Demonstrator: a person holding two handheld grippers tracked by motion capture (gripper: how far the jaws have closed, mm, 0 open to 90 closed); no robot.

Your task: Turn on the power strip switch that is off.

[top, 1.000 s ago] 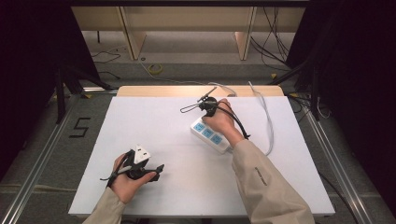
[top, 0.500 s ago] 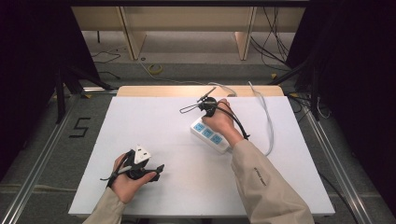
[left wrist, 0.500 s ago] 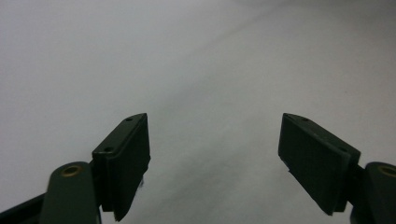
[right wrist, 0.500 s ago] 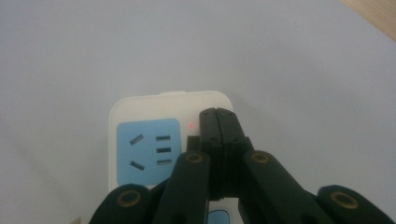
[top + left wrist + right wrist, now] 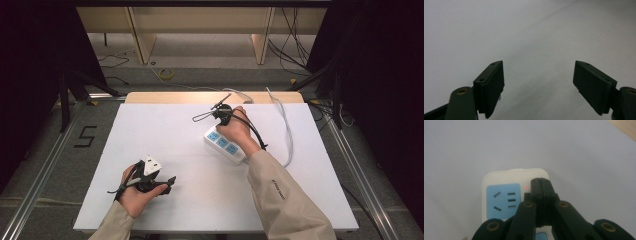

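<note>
Jaws of the right gripper (image 5: 541,185) are pressed flat together with nothing between them, and their black tips rest on the top face of a white rectangular plastic power strip (image 5: 499,180), just beside a small red light (image 5: 526,187) that glows on it. To the side of the tips sits a pale blue socket panel (image 5: 503,200) with five dark slots. Seen from the high view, the right gripper (image 5: 220,114) is held in the person's right hand (image 5: 239,128), which lies over the far end of the power strip (image 5: 226,146). The strip lies at a slant on the white table (image 5: 190,200), towards the far right corner, showing three blue socket panels. A white cable (image 5: 285,125) runs from it along the right edge and over the far edge.

Jaws of the left gripper (image 5: 539,85) stand wide apart, empty, above bare white table surface. In the high view the left gripper (image 5: 150,177) sits in the person's left hand (image 5: 135,192) near the near left corner of the table, well apart from the power strip, with a grey three-cornered plate (image 5: 151,165) on top.
</note>
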